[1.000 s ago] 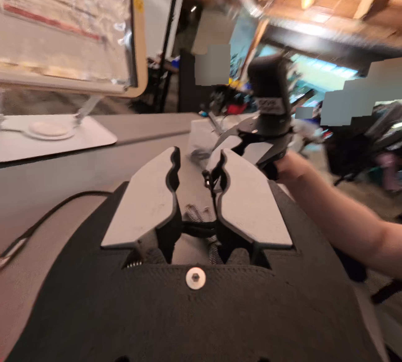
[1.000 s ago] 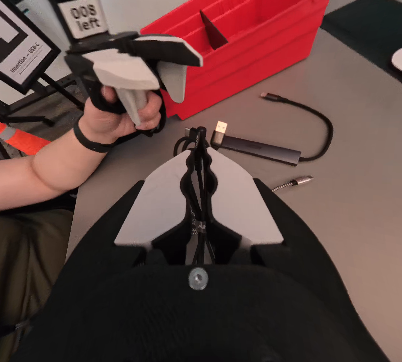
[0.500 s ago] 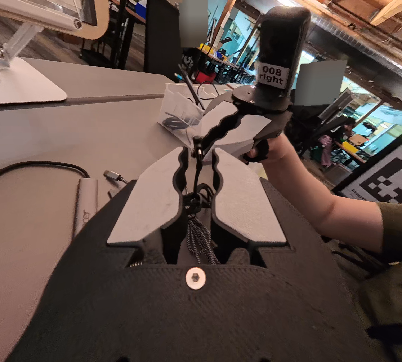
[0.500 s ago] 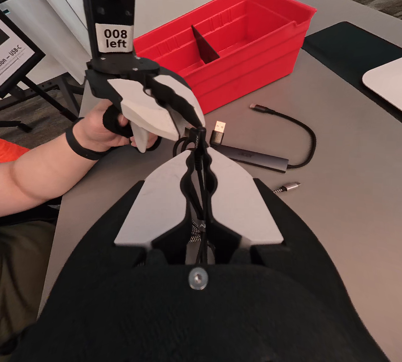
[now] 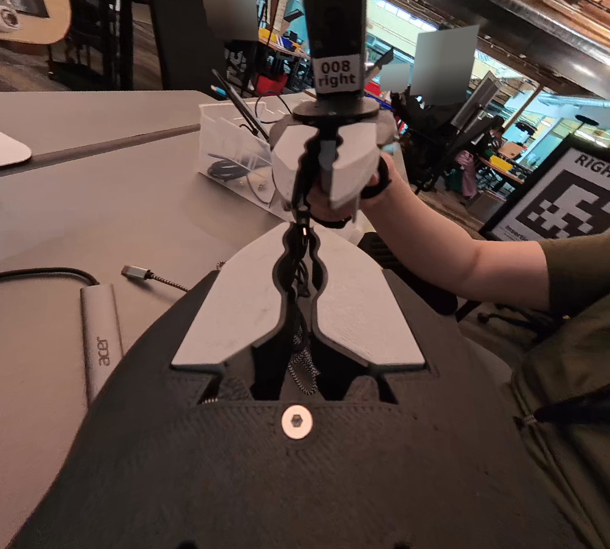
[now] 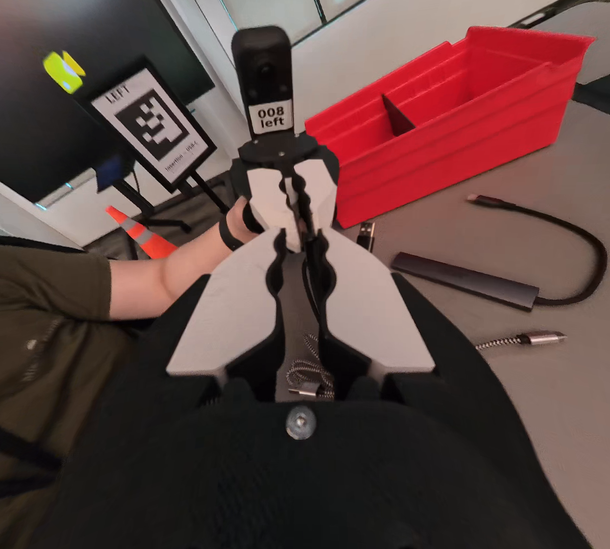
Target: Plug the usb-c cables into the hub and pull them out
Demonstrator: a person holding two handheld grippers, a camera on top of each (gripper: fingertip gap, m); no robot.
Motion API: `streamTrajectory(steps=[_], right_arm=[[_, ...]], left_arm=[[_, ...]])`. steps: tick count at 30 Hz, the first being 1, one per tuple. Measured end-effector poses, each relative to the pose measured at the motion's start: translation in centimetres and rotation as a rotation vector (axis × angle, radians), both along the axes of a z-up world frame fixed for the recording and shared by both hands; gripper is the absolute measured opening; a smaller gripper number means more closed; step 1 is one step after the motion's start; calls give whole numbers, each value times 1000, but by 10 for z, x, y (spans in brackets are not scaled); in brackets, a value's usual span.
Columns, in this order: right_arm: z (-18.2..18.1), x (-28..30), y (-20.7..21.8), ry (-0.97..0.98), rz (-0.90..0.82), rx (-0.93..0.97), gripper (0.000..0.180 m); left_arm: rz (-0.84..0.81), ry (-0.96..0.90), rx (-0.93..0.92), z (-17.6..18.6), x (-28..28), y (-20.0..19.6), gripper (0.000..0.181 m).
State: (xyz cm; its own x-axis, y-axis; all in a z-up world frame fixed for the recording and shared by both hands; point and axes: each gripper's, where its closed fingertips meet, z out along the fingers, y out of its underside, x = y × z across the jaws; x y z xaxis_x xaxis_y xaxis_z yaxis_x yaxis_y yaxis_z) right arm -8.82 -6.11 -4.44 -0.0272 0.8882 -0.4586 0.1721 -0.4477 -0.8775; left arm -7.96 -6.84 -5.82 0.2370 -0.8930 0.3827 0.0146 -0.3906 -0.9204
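Both tongs meet tip to tip above the grey table [image 5: 99, 196], facing one another. The left tongs [image 5: 302, 232] are drawn narrow, their tips pinched on a thin black usb-c cable [image 5: 300, 213] that runs up from between the fingers toward the opposing tool. The right tongs [image 6: 299, 236] stand slightly parted. The same black cable lies along the inner edge of one finger, with a clear gap to the other, so no clamping is seen there.

The landmark is a slim dark-grey metal usb hub [image 6: 462, 282], lying flat on the table below and to one side of the meeting tips.
- A short black lead [image 6: 587, 246] curves away from one end of the hub and back round to a loose plug lying on the table.
- A black usb-a plug [image 6: 366, 231] rests just off the hub's other end, nearest the tongs.
- A silver-tipped plug on a black-and-white braided cable [image 6: 534, 339] lies near the hub's long side, unplugged and apart from it.
- A coil of the same braided cable [image 6: 310, 374] shows on the table under the right tongs.
- A red plastic bin with a black divider [image 6: 462, 163] stands beyond the hub.
- A clear plastic bin holding dark cables [image 5: 231, 150] sits well away from the hub, behind the right tongs.
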Motion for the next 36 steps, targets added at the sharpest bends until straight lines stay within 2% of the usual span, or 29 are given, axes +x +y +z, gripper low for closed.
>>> streamTrajectory(steps=[2, 11, 20, 27, 30, 32, 36], right_arm=[[-1, 2, 2, -9, -8, -15, 10], [-11, 0, -4, -66, 30, -18, 10], [-14, -4, -3, -42, 31, -32, 9], [-17, -7, -5, -26, 45, -35, 8], [-17, -7, 0, -5, 23, -46, 8], [-17, -6, 0, 8, 32, -60, 8], [-20, -7, 1, 21, 31, -74, 7]], left_arm=[[-15, 3, 6, 1, 2, -3, 6], [-22, -18, -8, 2, 0, -3, 6], [-29, -31, -33, 1, -3, -1, 6], [-68, -71, -140, -1, -6, -2, 6], [-66, -107, -177, 2, -8, 0, 13], [-48, -79, -157, -2, -9, 2, 4], [-42, -62, -150, -4, -9, 3, 3]])
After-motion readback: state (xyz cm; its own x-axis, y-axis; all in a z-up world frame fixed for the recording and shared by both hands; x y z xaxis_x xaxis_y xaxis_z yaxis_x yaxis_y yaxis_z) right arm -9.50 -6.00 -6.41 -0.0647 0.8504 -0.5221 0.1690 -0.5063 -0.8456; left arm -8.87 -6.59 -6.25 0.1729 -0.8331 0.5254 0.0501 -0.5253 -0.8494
